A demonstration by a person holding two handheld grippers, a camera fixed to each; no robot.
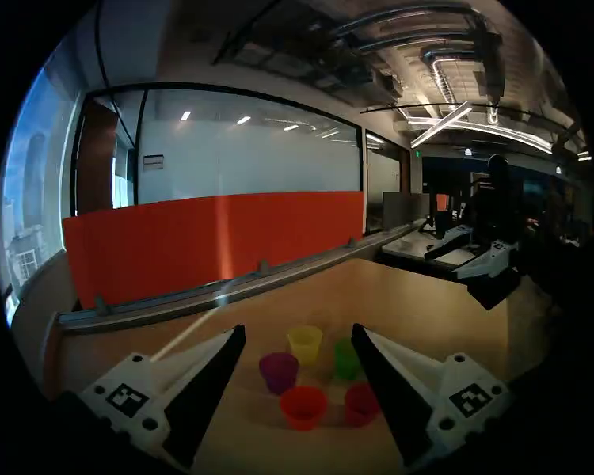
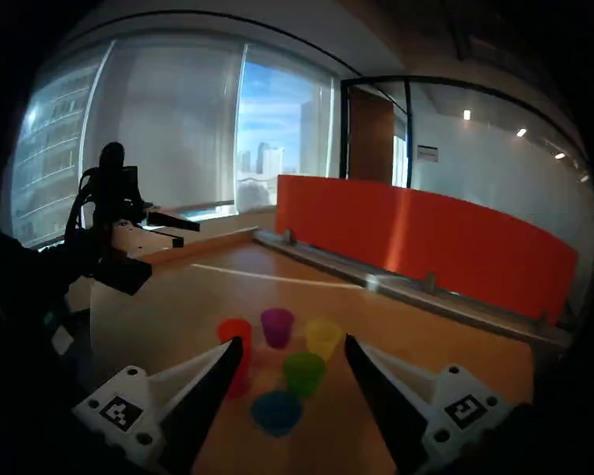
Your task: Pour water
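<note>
While nothing is grasped, left gripper (image 1: pixel 297 328) and right gripper (image 2: pixel 291 340) gape empty, aimed at green cup (image 1: pixel 345 358); yellow cup (image 1: pixel 305 342) clustered beside it on bench (image 1: pixel 424 309), likely for short pours.

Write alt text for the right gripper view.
The open right gripper points at red, purple, yellow, green and blue cups clustered on a wooden table. An orange partition stands behind them; the left gripper is farther left.

wooden table (image 2: pixel 455 340), five coloured cups (image 2: pixel 304 372) clustered on it
</note>
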